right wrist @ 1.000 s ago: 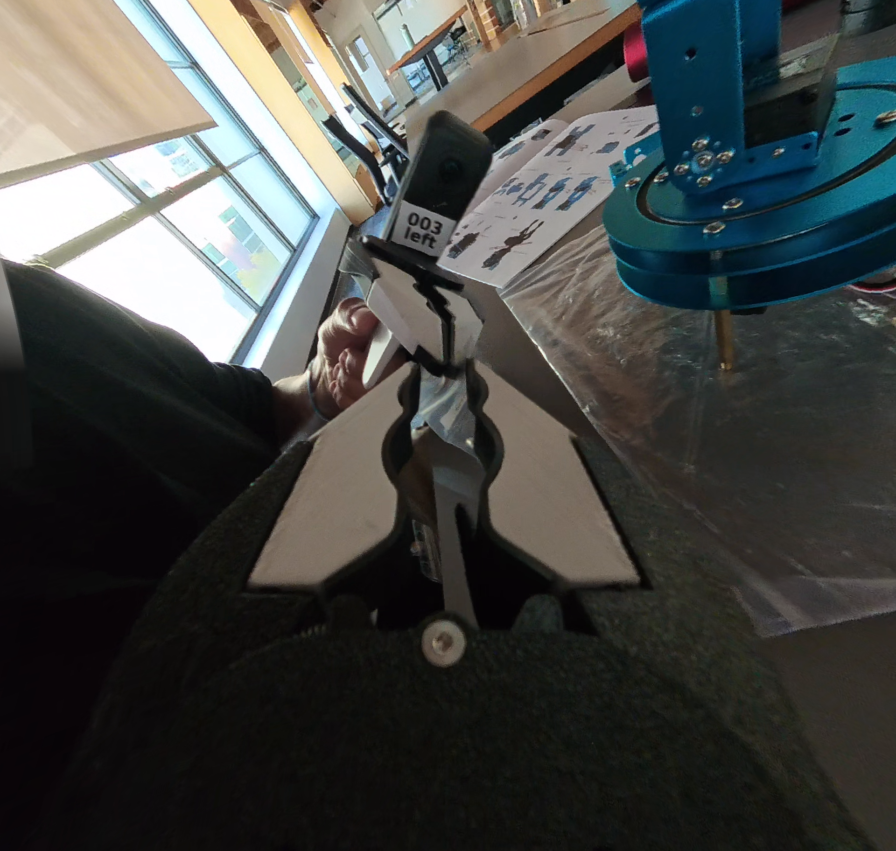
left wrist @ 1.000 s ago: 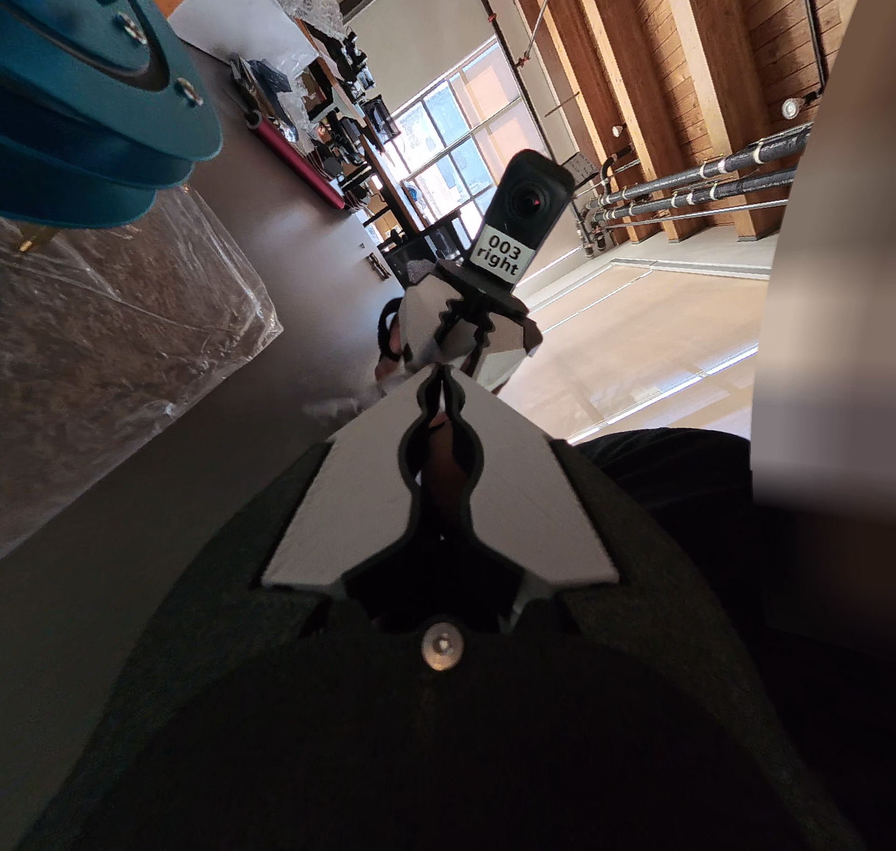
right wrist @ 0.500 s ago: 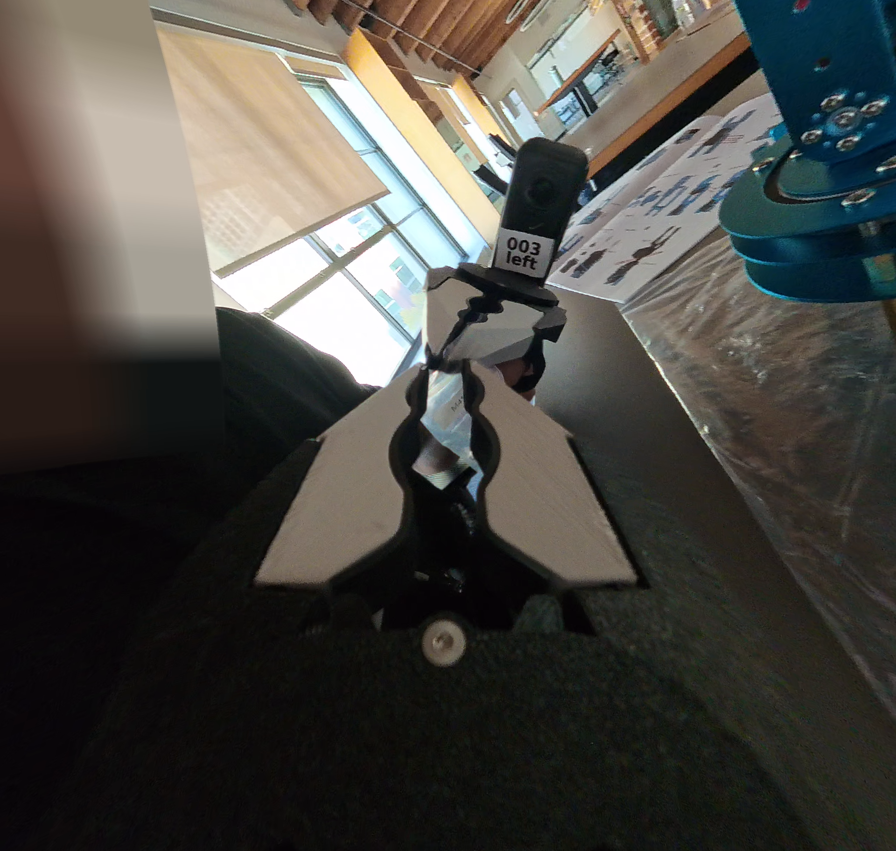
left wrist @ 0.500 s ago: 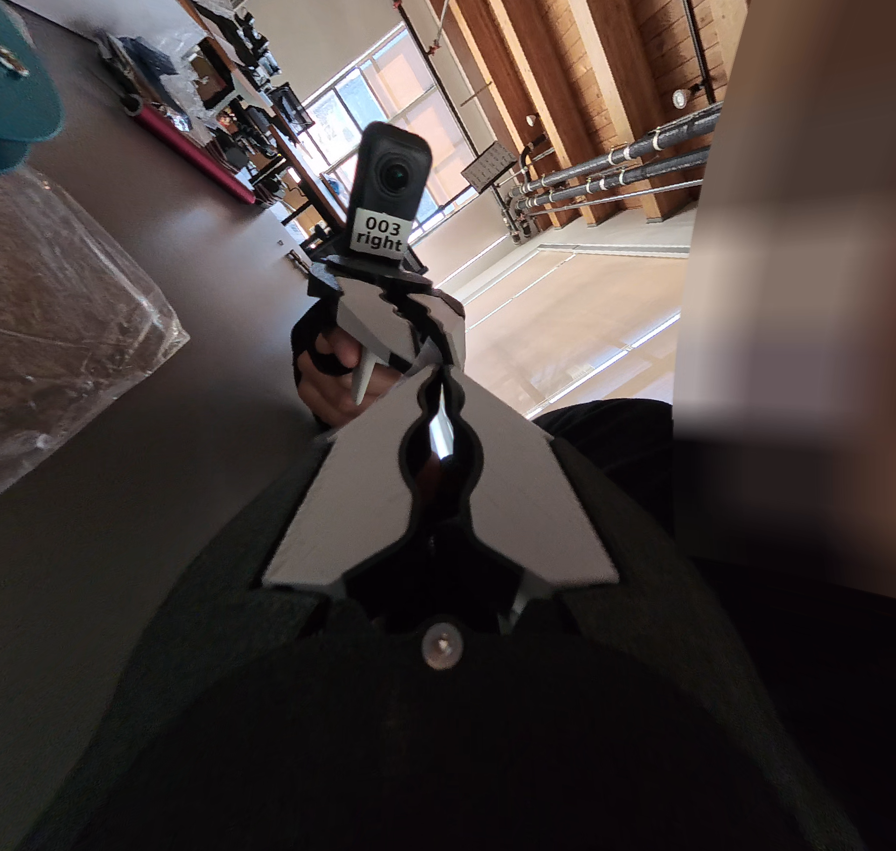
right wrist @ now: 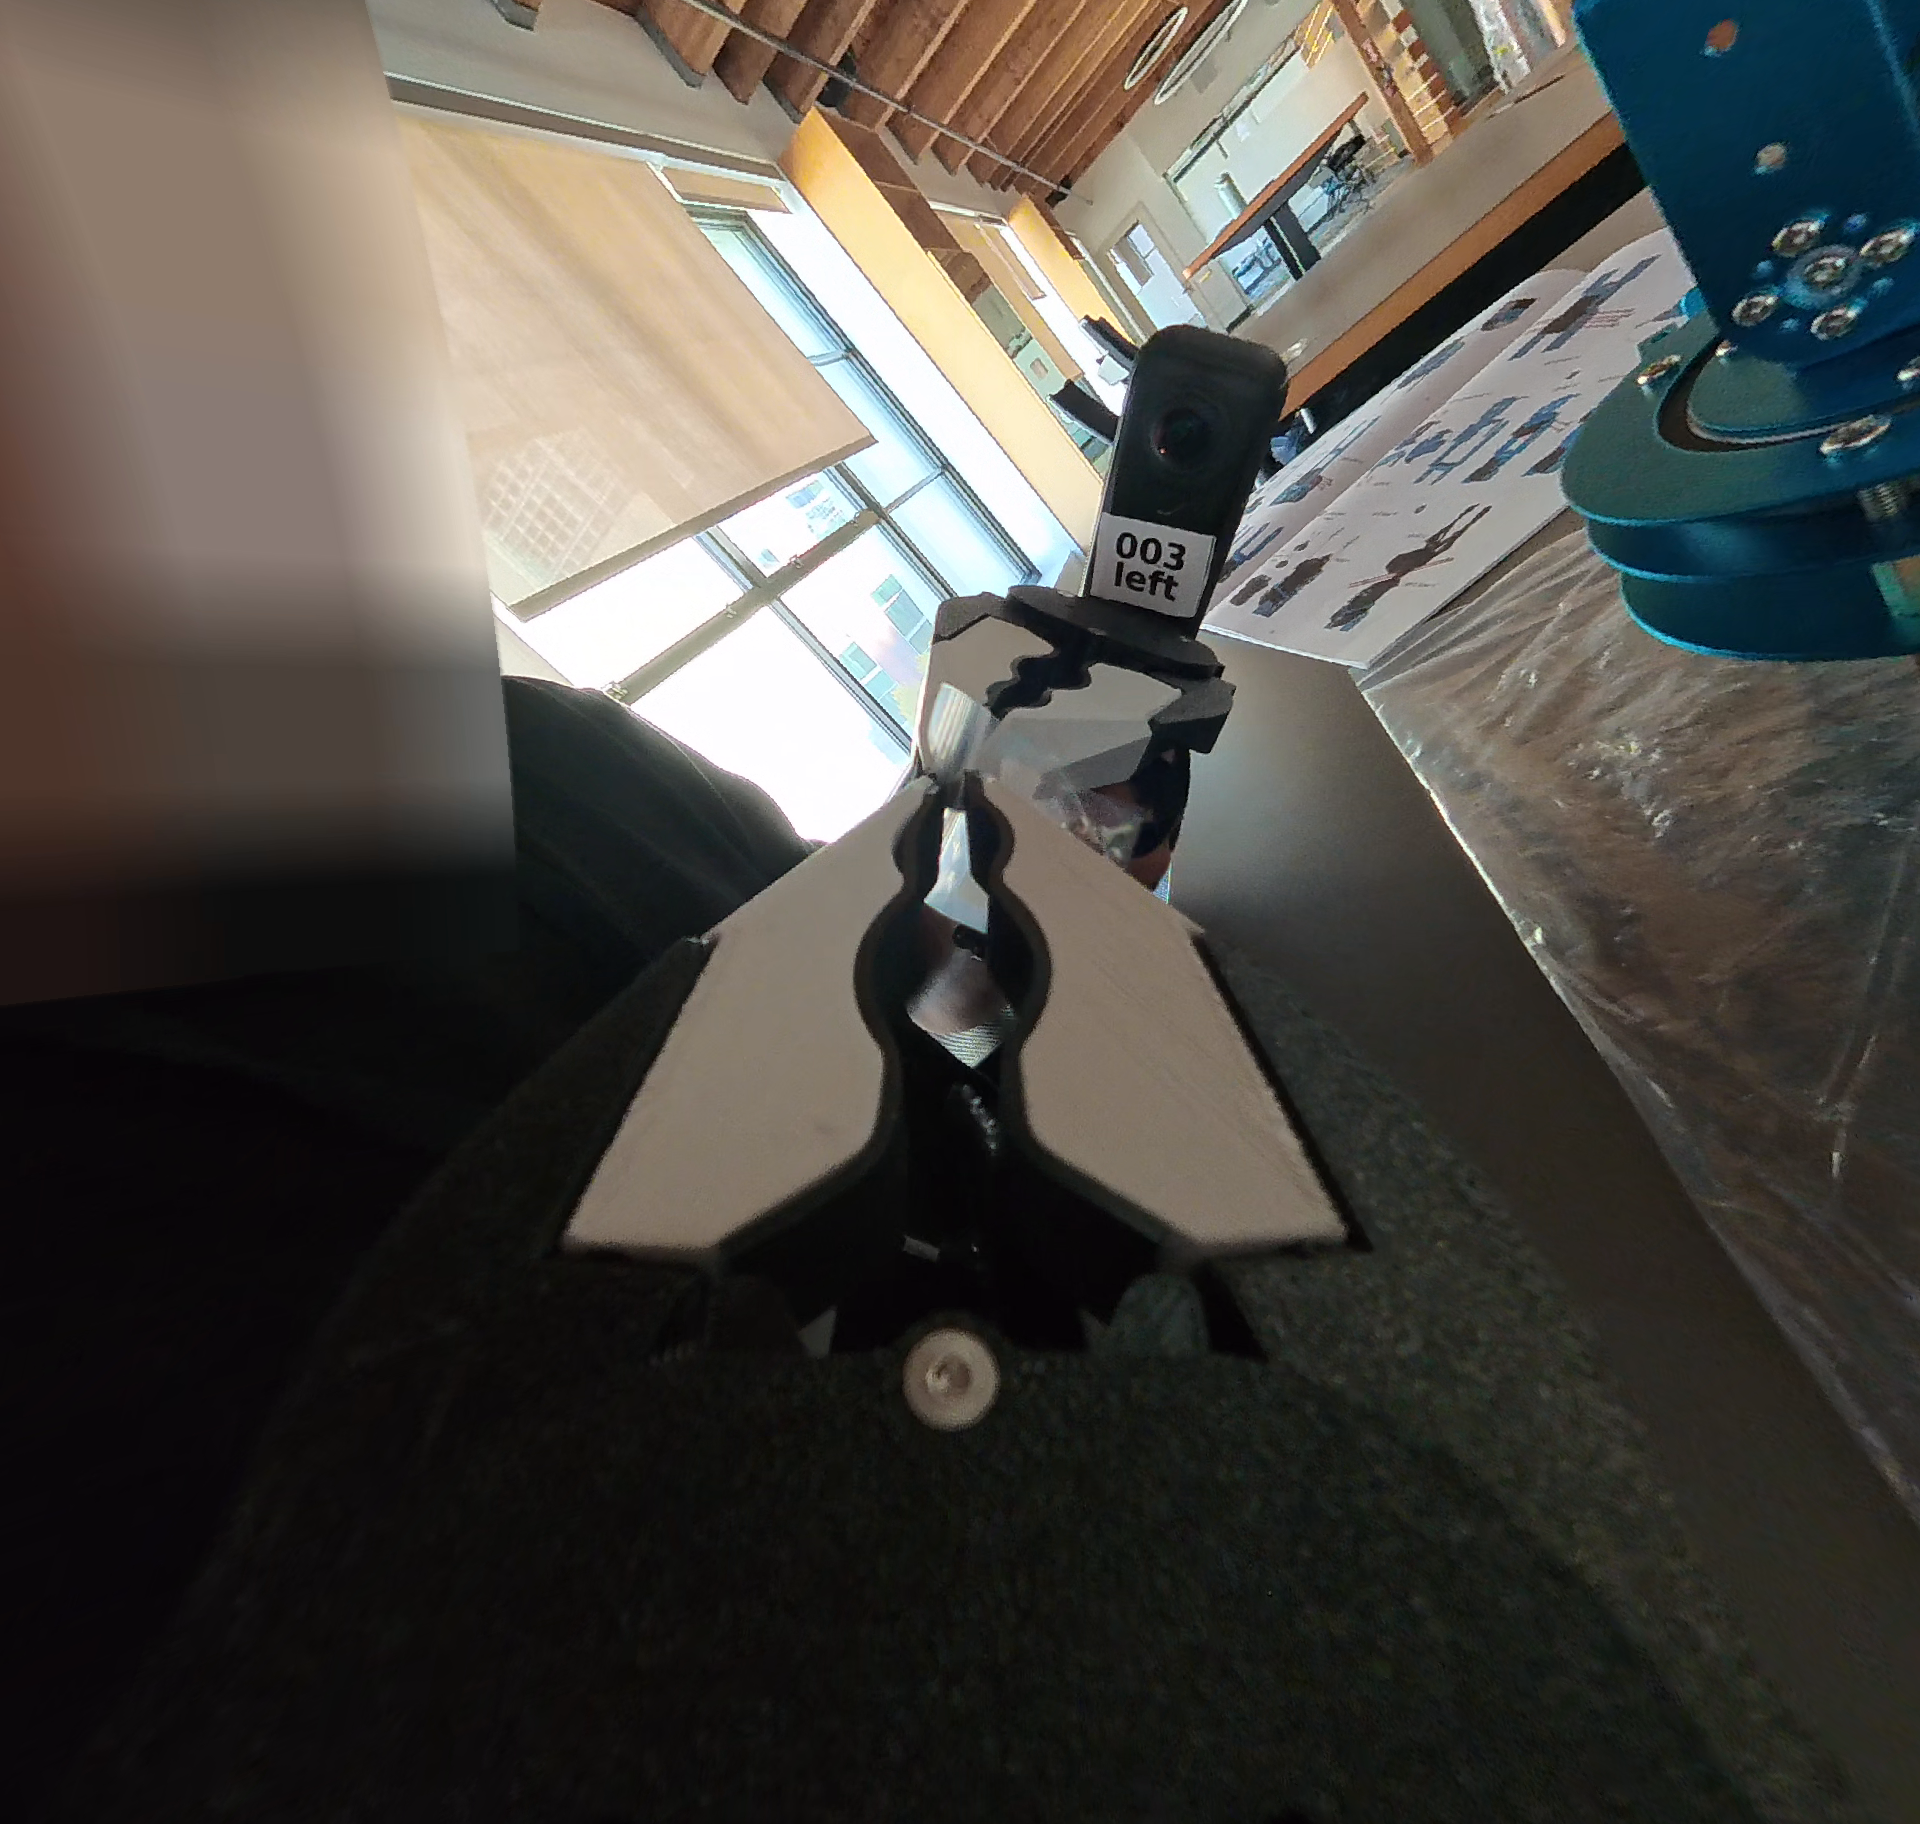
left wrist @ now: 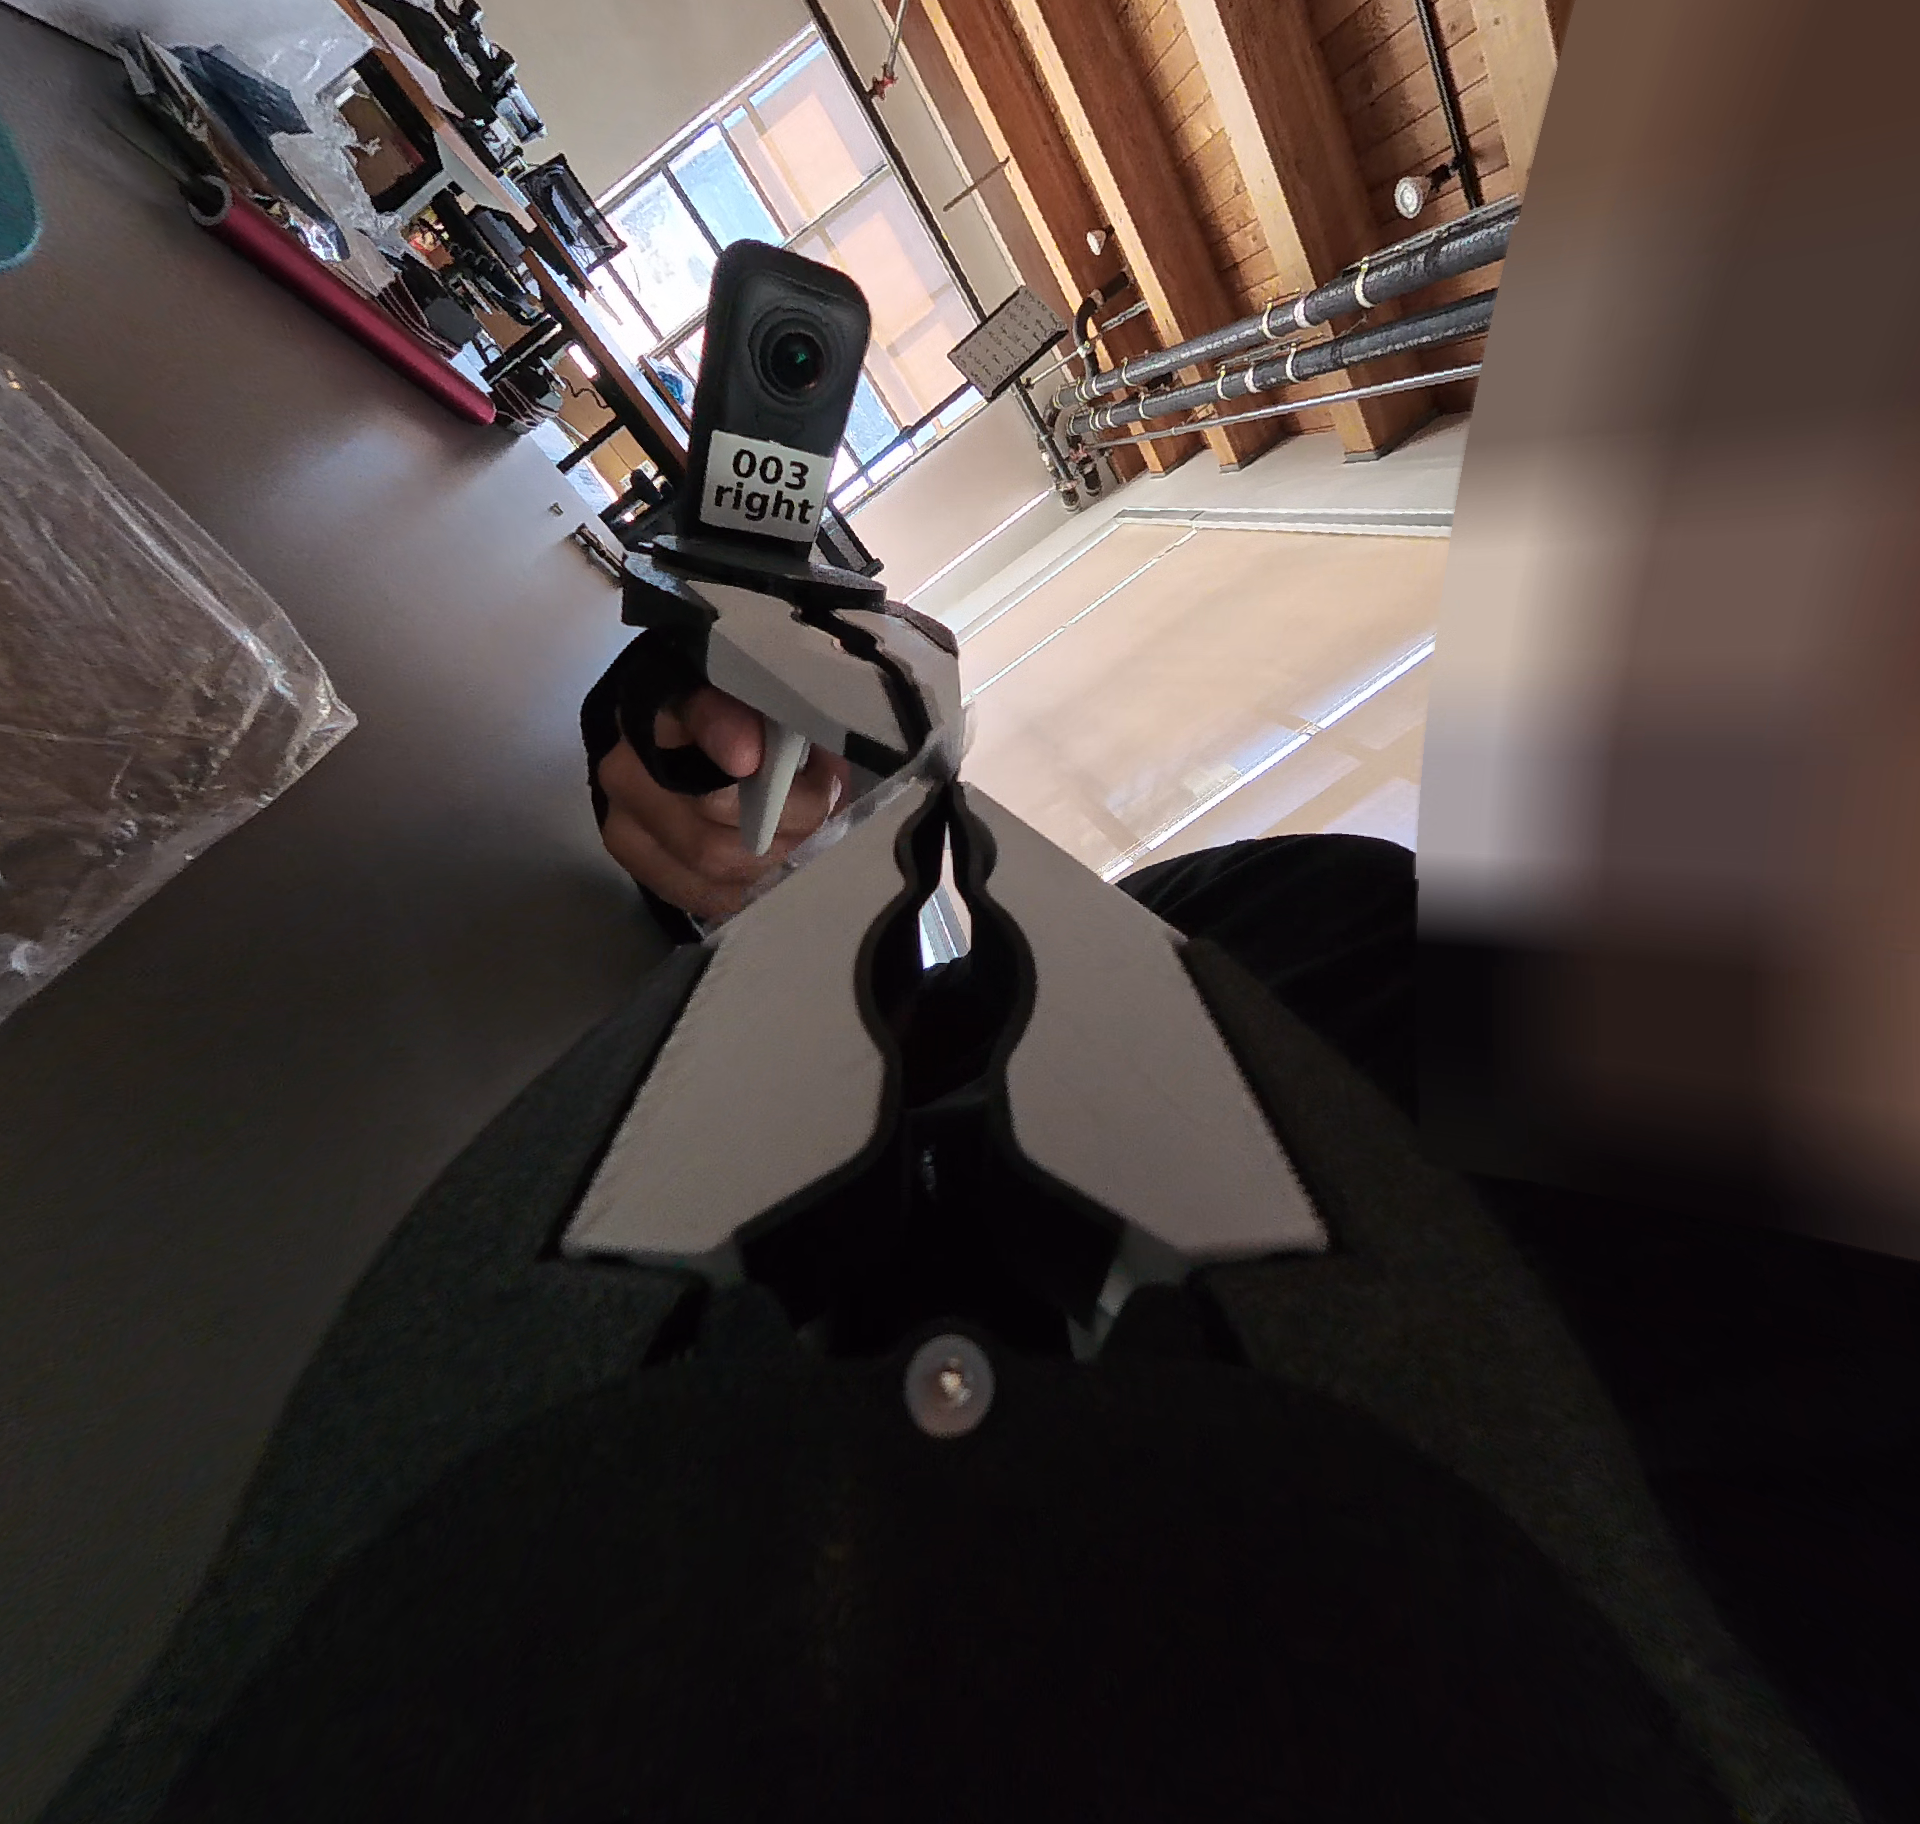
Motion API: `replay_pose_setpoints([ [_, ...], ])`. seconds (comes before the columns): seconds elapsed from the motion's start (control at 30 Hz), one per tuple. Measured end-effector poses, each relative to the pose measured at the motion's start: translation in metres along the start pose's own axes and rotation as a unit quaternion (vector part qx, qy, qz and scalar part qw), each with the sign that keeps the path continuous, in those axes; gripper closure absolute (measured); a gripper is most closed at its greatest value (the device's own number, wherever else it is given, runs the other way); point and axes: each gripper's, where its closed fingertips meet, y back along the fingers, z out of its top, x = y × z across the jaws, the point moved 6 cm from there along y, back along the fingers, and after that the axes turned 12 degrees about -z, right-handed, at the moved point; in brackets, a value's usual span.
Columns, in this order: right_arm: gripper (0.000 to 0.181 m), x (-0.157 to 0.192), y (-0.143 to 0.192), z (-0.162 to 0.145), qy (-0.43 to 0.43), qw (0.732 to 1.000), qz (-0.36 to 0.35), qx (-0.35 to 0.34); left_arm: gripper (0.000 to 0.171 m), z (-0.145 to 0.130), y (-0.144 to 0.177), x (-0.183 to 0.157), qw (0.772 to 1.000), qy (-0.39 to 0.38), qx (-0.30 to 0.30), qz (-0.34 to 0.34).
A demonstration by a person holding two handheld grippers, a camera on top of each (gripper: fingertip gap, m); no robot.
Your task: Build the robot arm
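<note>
My two grippers face each other tip to tip above a dark table (right wrist: 1351, 943). My right gripper (right wrist: 940, 800) is shut on a small clear plastic bag (right wrist: 961, 875), which shines between its fingers. My left gripper (right wrist: 940, 748) meets it from the far side, and its tips pinch the same bag's other end. In the left wrist view, my left gripper (left wrist: 943, 792) is shut, with a bit of the clear bag (left wrist: 883, 787) at its tips. The right gripper (left wrist: 930, 735) sits just beyond, held by a hand (left wrist: 686, 798). What the bag holds is hidden.
A blue metal turntable assembly (right wrist: 1766, 486) stands on a clear plastic sheet (right wrist: 1662, 839) to the right. A printed instruction sheet (right wrist: 1455, 486) lies behind it. The plastic sheet (left wrist: 125, 652) and a red roll (left wrist: 353, 320) show in the left wrist view. A person's dark clothing fills the near side. My two grippers' fingertips are within a few centimetres of each other.
Both grippers have stayed tip to tip on the bag and swung away from the blue assembly, which has slid towards the edges of both views. Both views now tilt more towards the ceiling.
</note>
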Motion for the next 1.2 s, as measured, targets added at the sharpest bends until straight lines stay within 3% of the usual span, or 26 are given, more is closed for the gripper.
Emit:
replay_pose_setpoints([
  [0.3,0.181,-0.009,0.006,0.004,-0.006,0.999,-0.03,-0.014,0.171,0.004,0.006,0.003,1.0,-0.01,-0.005,0.024],
  [0.43,0.165,-0.002,0.001,-0.002,0.026,0.999,-0.041,0.018,0.171,0.003,0.007,0.006,1.0,-0.009,-0.007,0.029],
  [0.6,0.163,0.0,-0.002,-0.004,0.02,0.999,-0.032,0.023,0.171,0.002,0.005,0.006,1.0,-0.002,-0.011,0.017],
  [0.77,0.173,-0.003,-0.003,-0.004,-0.01,1.0,-0.02,0.019,0.171,0.0,0.003,0.004,0.999,-0.031,0.005,0.027],
  [1.2,0.173,-0.016,-0.002,-0.006,-0.086,0.996,-0.018,0.026,0.171,0.0,0.003,0.005,0.982,-0.137,0.046,0.125],
])
